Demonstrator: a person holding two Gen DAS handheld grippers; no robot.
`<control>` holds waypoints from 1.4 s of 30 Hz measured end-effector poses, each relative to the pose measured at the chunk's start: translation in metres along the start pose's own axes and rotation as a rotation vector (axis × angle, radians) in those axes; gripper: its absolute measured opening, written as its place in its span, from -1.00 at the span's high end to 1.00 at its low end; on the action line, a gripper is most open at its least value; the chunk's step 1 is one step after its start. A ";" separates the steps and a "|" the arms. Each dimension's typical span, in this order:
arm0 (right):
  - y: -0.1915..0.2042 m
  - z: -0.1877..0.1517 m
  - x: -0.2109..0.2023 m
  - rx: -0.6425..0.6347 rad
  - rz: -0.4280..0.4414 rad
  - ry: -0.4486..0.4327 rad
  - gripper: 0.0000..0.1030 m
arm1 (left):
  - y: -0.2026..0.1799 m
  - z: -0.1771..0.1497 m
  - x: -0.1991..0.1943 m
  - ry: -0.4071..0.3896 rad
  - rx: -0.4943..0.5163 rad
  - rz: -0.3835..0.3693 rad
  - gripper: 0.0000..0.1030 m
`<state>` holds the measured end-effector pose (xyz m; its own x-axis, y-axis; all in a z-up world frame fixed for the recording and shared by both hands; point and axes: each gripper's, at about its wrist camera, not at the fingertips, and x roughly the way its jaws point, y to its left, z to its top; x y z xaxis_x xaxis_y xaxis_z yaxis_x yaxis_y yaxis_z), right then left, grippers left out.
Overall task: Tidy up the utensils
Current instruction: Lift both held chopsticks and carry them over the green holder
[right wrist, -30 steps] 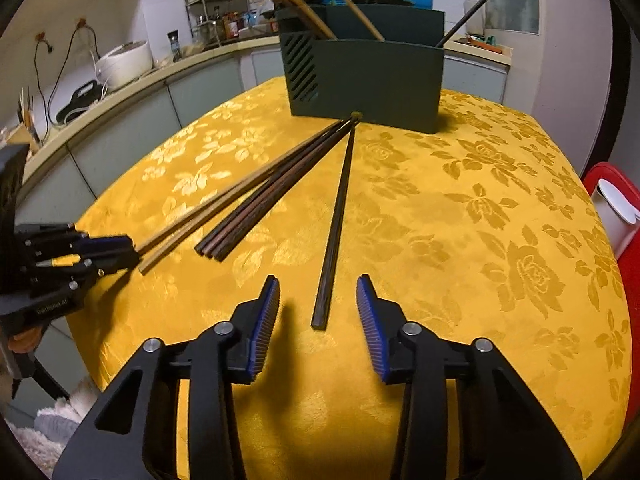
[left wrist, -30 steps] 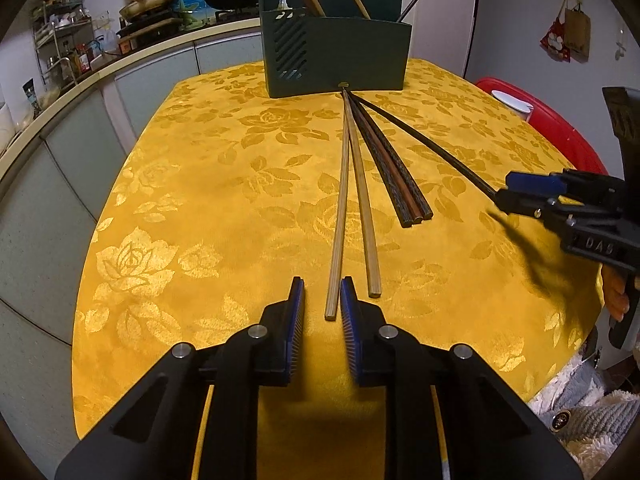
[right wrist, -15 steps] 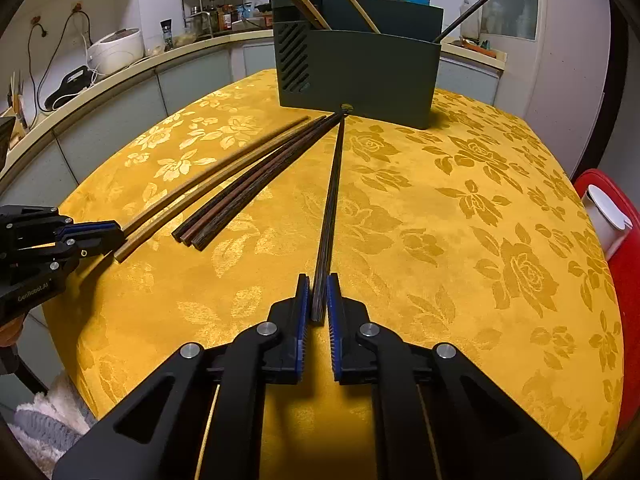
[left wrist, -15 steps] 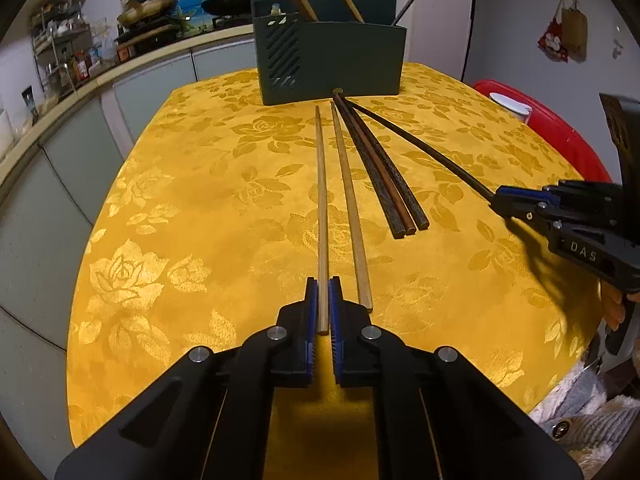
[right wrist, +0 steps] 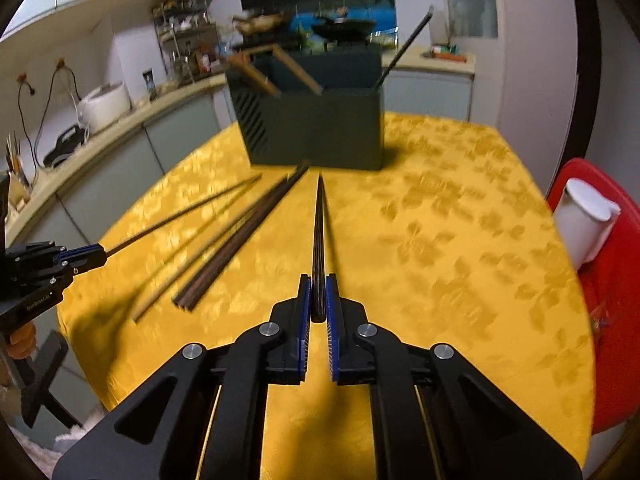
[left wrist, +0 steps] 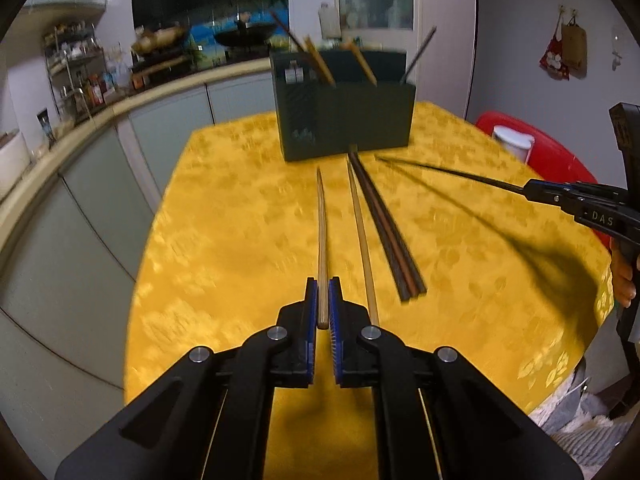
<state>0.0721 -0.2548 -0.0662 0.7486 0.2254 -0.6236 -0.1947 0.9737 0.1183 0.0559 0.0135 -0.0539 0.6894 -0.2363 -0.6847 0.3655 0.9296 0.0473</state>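
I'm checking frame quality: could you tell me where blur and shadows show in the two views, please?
Left wrist view: the yellow floral tablecloth and dark green utensil box are motion-smeared, while the left gripper stays sharp. Right wrist view: similar smear, with a dark shadow at the cloth's left edge.

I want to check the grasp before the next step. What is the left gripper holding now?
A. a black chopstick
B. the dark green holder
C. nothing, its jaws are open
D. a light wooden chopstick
D: in the left wrist view the left gripper is shut on the end of a light wooden chopstick, while the black chopstick is in the right gripper.
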 end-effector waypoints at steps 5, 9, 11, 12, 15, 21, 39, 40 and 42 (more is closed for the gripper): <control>-0.005 0.026 -0.023 -0.006 0.006 -0.091 0.84 | 0.004 0.026 -0.026 -0.085 0.015 0.010 0.89; -0.006 0.046 -0.036 -0.009 0.026 -0.157 0.84 | 0.006 0.050 -0.041 -0.143 0.015 0.006 0.89; -0.006 0.054 -0.040 -0.010 0.036 -0.181 0.84 | 0.007 0.061 -0.046 -0.163 0.012 -0.003 0.89; -0.006 0.057 -0.042 -0.012 0.040 -0.189 0.84 | 0.007 0.066 -0.048 -0.173 0.014 -0.004 0.89; -0.004 0.067 -0.045 -0.018 0.058 -0.212 0.84 | 0.005 0.081 -0.054 -0.204 0.033 -0.003 0.89; -0.002 0.085 -0.047 -0.017 0.082 -0.248 0.84 | 0.010 0.111 -0.058 -0.241 0.024 -0.041 0.89; -0.014 0.125 -0.030 0.004 0.094 -0.235 0.84 | 0.020 0.147 -0.048 -0.219 0.023 -0.078 0.89; -0.015 0.129 -0.029 0.004 0.091 -0.232 0.84 | 0.022 0.150 -0.047 -0.217 0.023 -0.078 0.89; -0.016 0.134 -0.029 0.002 0.085 -0.231 0.84 | 0.022 0.153 -0.045 -0.214 0.023 -0.077 0.89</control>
<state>0.1385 -0.2723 0.0532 0.8546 0.3075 -0.4185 -0.2620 0.9510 0.1639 0.1285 0.0014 0.0896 0.7747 -0.3634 -0.5174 0.4350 0.9002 0.0191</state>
